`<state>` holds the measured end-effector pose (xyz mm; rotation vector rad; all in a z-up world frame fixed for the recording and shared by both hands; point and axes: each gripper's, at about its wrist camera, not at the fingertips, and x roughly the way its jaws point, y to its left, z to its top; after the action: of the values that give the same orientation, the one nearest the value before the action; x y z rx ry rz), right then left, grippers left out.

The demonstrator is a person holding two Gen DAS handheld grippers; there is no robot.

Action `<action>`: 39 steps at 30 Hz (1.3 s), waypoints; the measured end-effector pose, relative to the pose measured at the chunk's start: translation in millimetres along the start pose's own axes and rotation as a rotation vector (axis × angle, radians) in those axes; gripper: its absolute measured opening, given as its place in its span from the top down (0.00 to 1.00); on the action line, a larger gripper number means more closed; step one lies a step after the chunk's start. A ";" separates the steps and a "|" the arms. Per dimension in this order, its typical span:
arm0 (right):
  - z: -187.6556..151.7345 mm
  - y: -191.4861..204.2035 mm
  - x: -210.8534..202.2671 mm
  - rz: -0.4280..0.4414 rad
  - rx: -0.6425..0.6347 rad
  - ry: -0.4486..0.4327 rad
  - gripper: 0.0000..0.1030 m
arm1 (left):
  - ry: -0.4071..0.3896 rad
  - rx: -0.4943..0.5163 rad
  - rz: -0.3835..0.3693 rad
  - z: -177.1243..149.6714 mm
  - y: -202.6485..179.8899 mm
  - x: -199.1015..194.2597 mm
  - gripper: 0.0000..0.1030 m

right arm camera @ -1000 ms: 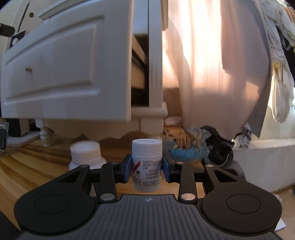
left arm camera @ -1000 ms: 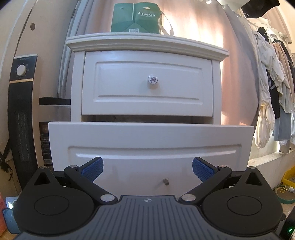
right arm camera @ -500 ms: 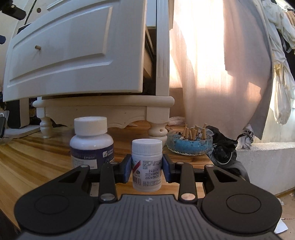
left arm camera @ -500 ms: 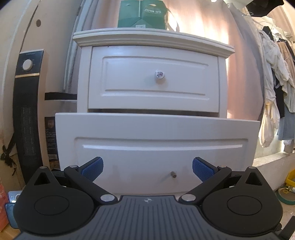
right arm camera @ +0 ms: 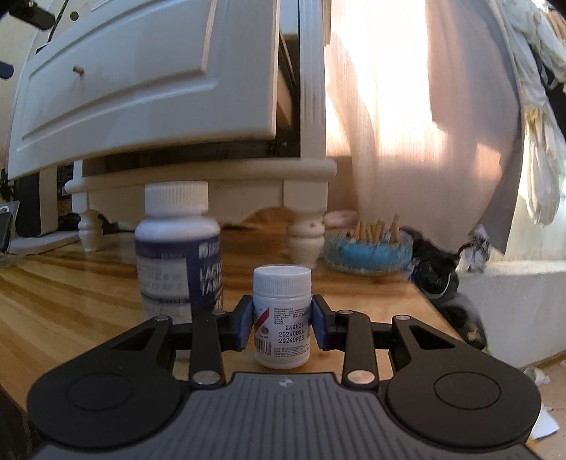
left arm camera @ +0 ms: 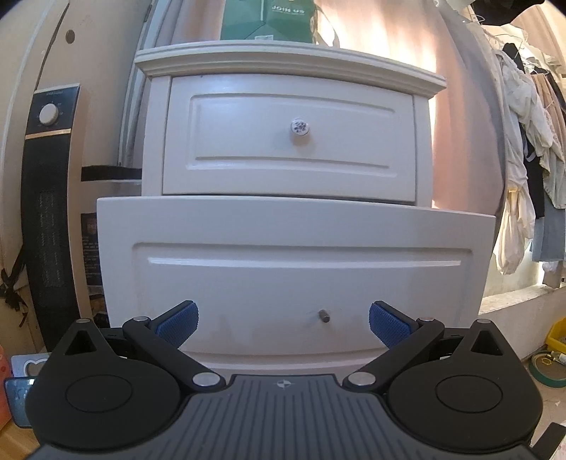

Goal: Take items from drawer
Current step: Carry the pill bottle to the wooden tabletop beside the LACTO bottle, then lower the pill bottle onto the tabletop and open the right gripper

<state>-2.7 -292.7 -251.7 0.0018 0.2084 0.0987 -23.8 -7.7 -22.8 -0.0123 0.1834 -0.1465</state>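
Note:
A white nightstand stands ahead with its lower drawer (left arm camera: 297, 269) pulled out; the drawer's inside is hidden from here. My left gripper (left arm camera: 283, 322) hangs open in front of that drawer's small metal knob (left arm camera: 323, 316), holding nothing. In the right wrist view my right gripper (right arm camera: 282, 320) is shut on a small white pill bottle (right arm camera: 282, 311), upright and low over the wooden floor (right arm camera: 70, 300). A larger white bottle with a dark blue label (right arm camera: 178, 247) stands on the floor just left of and behind it. The open drawer (right arm camera: 141, 81) hangs above on the left.
The upper drawer (left arm camera: 290, 138) is closed, and a green box (left arm camera: 269, 17) sits on the nightstand top. A black heater (left arm camera: 47, 198) stands to the left. A blue glass ashtray (right arm camera: 368, 247) and dark clothes lie by the nightstand leg; a curtain hangs behind.
My right gripper has sunk toward the floor with the small bottle, ending beside the larger bottle. My left gripper has dropped lower and shifted left in front of the drawer, still open.

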 end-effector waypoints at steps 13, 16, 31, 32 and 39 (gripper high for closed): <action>-2.7 3.3 -1.0 0.000 -0.018 -0.006 0.66 | -0.014 -0.010 0.006 -1.0 1.2 -5.9 0.00; -1.7 3.7 -2.0 0.007 -0.014 -0.001 0.55 | -0.009 -0.013 0.004 -1.8 2.3 -6.0 0.00; -6.0 6.4 -14.7 -0.005 0.004 -0.070 0.16 | 0.008 -0.044 0.002 -6.3 8.3 -7.4 0.00; -6.5 6.5 -15.2 -0.007 0.009 -0.071 0.11 | 0.010 -0.047 0.001 -6.1 8.8 -7.1 0.00; -13.2 5.9 -11.4 0.004 0.045 0.003 0.00 | 0.009 -0.048 -0.007 -5.4 8.0 -7.2 0.00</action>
<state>-17.1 -288.1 -262.2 0.0472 0.2134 0.0983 -30.7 1.2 -26.9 -0.0598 0.1962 -0.1496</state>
